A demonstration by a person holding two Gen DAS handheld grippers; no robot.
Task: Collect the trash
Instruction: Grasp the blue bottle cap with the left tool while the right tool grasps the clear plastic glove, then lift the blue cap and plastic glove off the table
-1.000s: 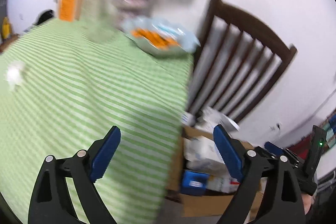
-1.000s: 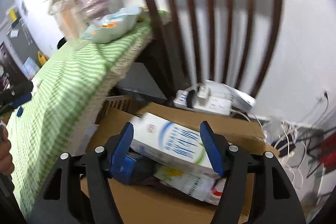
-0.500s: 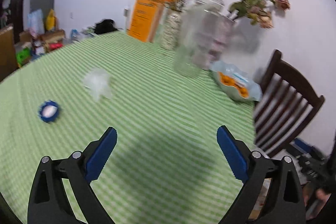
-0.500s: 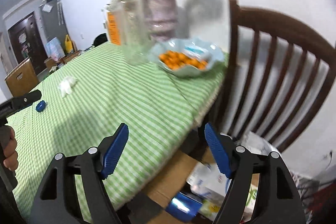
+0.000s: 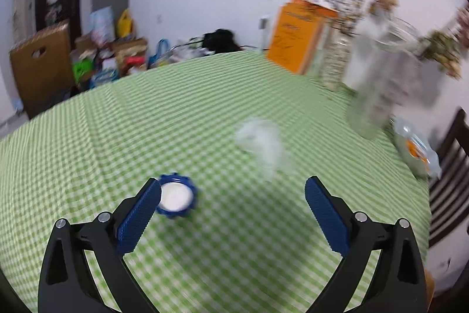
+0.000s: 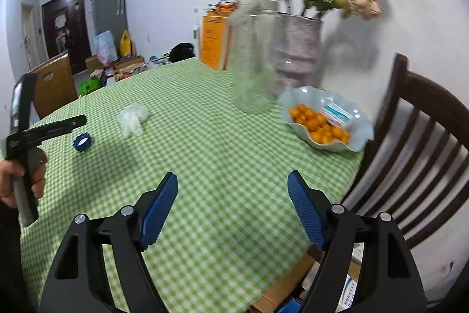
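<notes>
Blue-rimmed cap (image 5: 176, 198) lies on the checked tablecloth (image 5: 205, 119), just ahead of my left gripper (image 5: 233, 197), fingers spread, empty. Crumpled white wrapper (image 5: 261, 140) sits beyond the cap. Right gripper (image 6: 233, 195) released, empty. Step: approach. Next move: centre over cap, descend, close.

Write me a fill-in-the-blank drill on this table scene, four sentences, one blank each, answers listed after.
1. The left gripper has its jaws ____ and holds nothing.
2. The blue cap lies on the ____-and-white checked tablecloth.
3. The crumpled white glove lies between the blue cap and the clear ____.
4. The wavy bowl beside the wooden chair holds small ____ fruits.

Missing words: open; green; jar; orange
</notes>
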